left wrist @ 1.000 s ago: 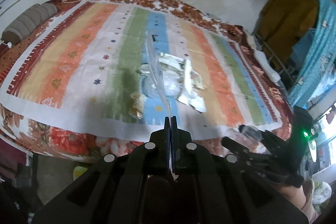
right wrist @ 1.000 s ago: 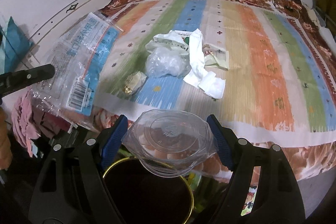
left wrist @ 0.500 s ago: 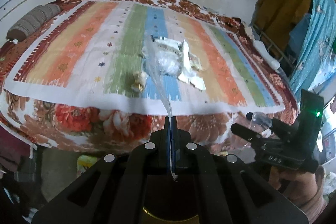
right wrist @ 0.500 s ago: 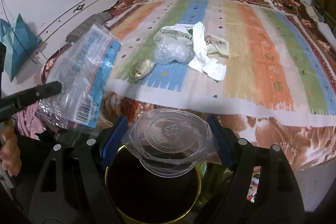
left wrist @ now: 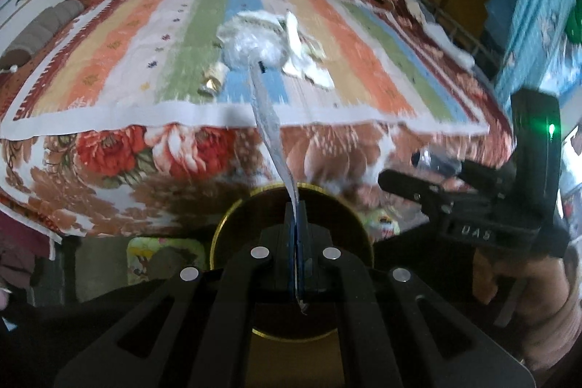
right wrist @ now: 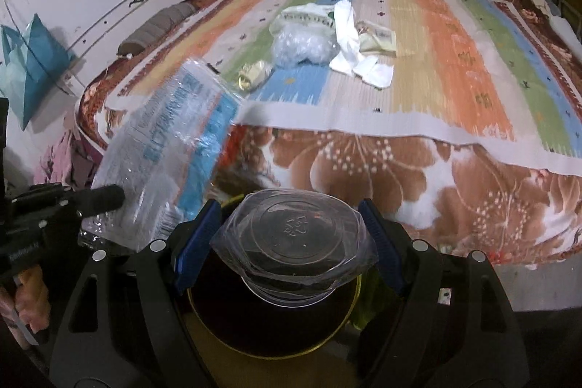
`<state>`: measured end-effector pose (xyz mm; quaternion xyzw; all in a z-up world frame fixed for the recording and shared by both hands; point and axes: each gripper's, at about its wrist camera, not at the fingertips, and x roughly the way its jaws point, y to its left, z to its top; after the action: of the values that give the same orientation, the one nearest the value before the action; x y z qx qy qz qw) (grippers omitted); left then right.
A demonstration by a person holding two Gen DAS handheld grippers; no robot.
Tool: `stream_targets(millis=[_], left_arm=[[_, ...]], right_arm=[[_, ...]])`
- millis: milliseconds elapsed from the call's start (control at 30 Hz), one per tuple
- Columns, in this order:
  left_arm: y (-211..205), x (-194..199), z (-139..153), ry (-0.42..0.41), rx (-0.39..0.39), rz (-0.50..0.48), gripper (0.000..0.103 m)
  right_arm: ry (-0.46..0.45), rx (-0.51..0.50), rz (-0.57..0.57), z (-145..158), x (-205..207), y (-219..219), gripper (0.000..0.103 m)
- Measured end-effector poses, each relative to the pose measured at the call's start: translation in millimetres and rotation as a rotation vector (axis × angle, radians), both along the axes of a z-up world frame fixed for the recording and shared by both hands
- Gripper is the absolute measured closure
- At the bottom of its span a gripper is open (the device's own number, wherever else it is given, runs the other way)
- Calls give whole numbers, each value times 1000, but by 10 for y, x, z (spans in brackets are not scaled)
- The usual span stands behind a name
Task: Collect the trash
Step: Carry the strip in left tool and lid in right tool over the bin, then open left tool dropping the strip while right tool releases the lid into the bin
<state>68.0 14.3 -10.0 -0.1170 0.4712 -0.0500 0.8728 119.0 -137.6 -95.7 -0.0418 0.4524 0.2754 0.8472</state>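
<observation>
My left gripper (left wrist: 296,235) is shut on a clear plastic wrapper with blue print (left wrist: 269,126), seen edge-on here and flat in the right wrist view (right wrist: 171,148). My right gripper (right wrist: 289,235) is shut on a clear plastic container (right wrist: 294,239). Both hang over a dark round bin with a gold rim (right wrist: 276,348), which also shows in the left wrist view (left wrist: 232,217). More trash lies on the striped bed cover: a crumpled clear bag (right wrist: 303,46), white paper (right wrist: 358,60), a small gold wrapper (right wrist: 254,73).
The bed (right wrist: 400,170) with a floral sheet edge stands just beyond the bin. A grey bolster (right wrist: 156,28) lies at its far left. A teal bag (right wrist: 32,60) hangs on the left wall. Blue curtains (left wrist: 538,6) are at the right.
Both grippers have pulled back from the bed and lowered over the bin, each still holding its item. The bin now shows under the left gripper.
</observation>
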Motion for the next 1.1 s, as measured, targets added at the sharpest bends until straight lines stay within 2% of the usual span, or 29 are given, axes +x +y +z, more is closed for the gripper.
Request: stream_targets(millis=[133, 300, 433, 667, 833, 1100], left_arm=[[-37, -76, -71, 27, -16, -2, 103], [-169, -169, -205, 67, 12, -19, 103], [-229, -175, -363, 137, 25, -15, 103], [-229, -127, -563, 236, 27, 16, 103], [-222, -55, -726, 306, -6, 29, 103], [-236, -7, -904, 370, -48, 60, 103]], right_arm=[[13, 9, 3, -44, -90, -52, 30], [77, -2, -15, -220, -138, -69, 30], [147, -22, -38, -428, -102, -60, 30], [181, -71, -67, -596, -65, -45, 30], [247, -88, -72, -786, -19, -7, 30], [369, -133, -93, -1140, 111, 93, 30]])
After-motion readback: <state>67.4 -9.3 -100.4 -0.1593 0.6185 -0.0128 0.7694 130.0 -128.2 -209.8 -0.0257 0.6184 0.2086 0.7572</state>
